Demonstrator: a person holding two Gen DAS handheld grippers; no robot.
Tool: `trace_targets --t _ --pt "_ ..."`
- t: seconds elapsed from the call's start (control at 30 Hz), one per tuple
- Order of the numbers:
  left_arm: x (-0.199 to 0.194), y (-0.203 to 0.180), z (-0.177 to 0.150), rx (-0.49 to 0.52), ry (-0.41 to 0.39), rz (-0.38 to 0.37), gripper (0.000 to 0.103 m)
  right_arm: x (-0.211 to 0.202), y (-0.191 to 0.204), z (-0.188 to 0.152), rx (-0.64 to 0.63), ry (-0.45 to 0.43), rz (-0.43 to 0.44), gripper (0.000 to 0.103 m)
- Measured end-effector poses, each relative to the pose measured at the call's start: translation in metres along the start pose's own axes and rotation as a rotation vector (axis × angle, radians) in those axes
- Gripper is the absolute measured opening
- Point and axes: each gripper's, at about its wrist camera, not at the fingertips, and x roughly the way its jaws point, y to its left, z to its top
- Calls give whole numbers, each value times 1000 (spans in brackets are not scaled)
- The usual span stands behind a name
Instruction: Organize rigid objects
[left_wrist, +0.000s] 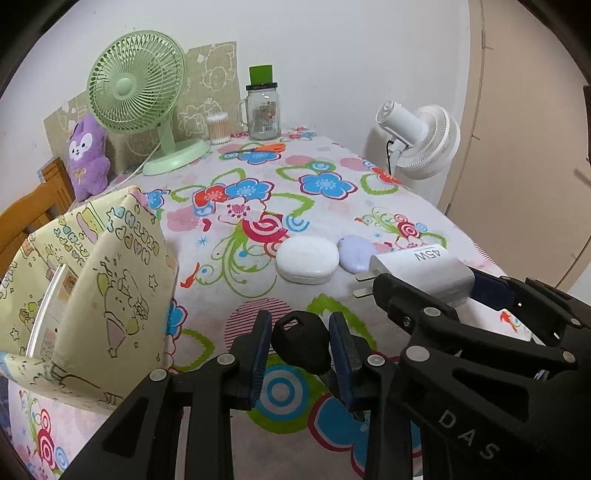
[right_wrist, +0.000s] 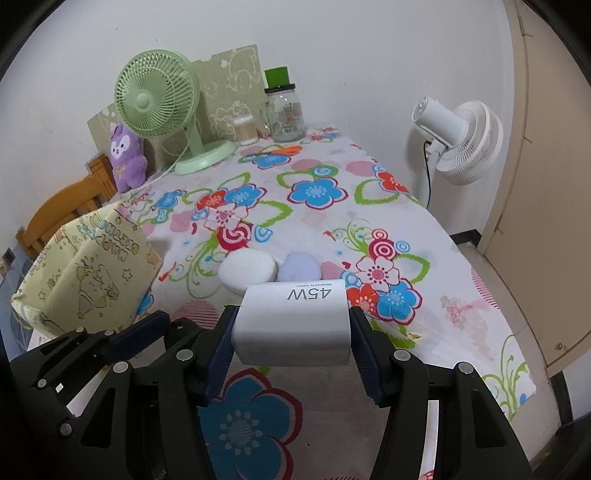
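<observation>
My left gripper (left_wrist: 300, 343) is shut on a black key head (left_wrist: 301, 345), held above the flowered tablecloth (left_wrist: 258, 192). My right gripper (right_wrist: 291, 325) is shut on a white 45W charger (right_wrist: 293, 325); in the left wrist view that charger (left_wrist: 421, 271) shows with its plug prongs pointing left, and the right gripper (left_wrist: 436, 291) is at the right of that frame. On the cloth ahead lie a white oval case (left_wrist: 306, 260) (right_wrist: 246, 271) and a lilac oval case (left_wrist: 356, 253) (right_wrist: 299, 267), side by side. A yellow patterned fabric box (left_wrist: 92, 288) (right_wrist: 85, 277) stands to the left, with something flat and white inside.
At the back of the table stand a green desk fan (left_wrist: 136, 92), a purple plush toy (left_wrist: 88, 158), a cotton-swab tub (left_wrist: 218, 127) and a glass jar (left_wrist: 263, 110). A white standing fan (left_wrist: 421, 140) is past the right edge. A wooden chair (left_wrist: 33, 210) is left.
</observation>
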Motion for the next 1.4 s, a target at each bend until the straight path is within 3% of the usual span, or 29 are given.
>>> trace_targets --t 0.7,1.4 --pt "-40 8 21 -4 -61 -24 32 -42 14 22 3 -59 -31 61" --pt "-69 46 45 -22 -117 -10 32 -60 57 53 -34 -103 -7 61"
